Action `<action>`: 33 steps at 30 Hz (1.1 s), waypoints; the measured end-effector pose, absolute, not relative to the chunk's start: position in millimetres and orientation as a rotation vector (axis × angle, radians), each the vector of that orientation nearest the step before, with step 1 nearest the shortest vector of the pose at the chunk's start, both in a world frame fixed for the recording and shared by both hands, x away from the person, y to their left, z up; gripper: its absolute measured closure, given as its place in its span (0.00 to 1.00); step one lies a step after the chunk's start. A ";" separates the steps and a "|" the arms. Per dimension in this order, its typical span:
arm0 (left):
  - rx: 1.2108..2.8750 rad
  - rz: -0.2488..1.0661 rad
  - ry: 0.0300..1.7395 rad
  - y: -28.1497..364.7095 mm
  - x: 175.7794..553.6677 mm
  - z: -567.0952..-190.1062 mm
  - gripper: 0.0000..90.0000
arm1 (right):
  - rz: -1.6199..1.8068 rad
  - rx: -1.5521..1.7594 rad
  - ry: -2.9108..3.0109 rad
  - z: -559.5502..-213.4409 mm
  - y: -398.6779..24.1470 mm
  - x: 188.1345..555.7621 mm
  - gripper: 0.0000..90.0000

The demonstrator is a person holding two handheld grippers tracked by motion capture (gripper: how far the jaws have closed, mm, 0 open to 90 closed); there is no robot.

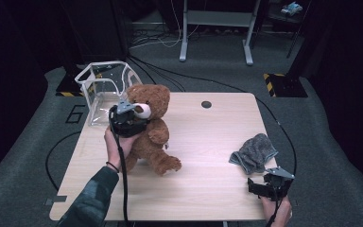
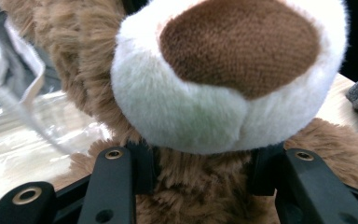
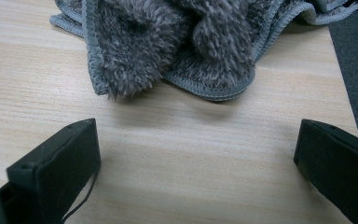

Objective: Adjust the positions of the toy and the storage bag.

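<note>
A brown teddy bear (image 1: 152, 135) sits upright on the left half of the wooden table (image 1: 208, 127). My left gripper (image 1: 134, 120) is shut on the bear at its neck, just under the white snout. In the left gripper view the snout with its brown nose (image 2: 223, 93) looms close, and the two black jaws press into the fur on either side of my left gripper (image 2: 200, 168). My right gripper (image 1: 263, 187) rests near the table's front right corner, open, with bare wood between its jaws (image 3: 196, 144). A crumpled grey cloth (image 1: 254, 152) lies just beyond it (image 3: 177, 42).
A clear plastic box (image 1: 101, 90) stands at the table's back left corner, right behind the bear, and appears at the left in the left gripper view (image 2: 23, 116). A round cable hole (image 1: 206, 104) sits near the back edge. Grey carpet and cables surround the table.
</note>
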State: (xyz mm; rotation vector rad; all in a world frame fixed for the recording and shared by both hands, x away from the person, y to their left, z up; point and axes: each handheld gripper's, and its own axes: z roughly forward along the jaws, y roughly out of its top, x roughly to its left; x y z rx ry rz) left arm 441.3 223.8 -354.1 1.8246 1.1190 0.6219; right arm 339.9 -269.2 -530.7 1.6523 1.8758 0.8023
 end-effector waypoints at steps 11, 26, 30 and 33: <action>1.818 0.653 1.187 270.2 420.6 -353.7 0.61 | 0.803 1.647 1.877 -530.8 -269.4 340.1 0.00; 1.846 0.677 1.271 323.6 387.4 -359.8 0.61 | 0.801 1.653 1.874 -530.7 -269.3 339.9 0.00; 1.846 0.693 1.301 340.8 375.1 -360.6 0.61 | 0.801 1.653 1.874 -530.7 -269.3 339.9 0.00; 1.885 0.649 1.348 356.7 370.3 -368.0 0.60 | 0.801 1.654 1.873 -530.7 -269.2 340.0 0.00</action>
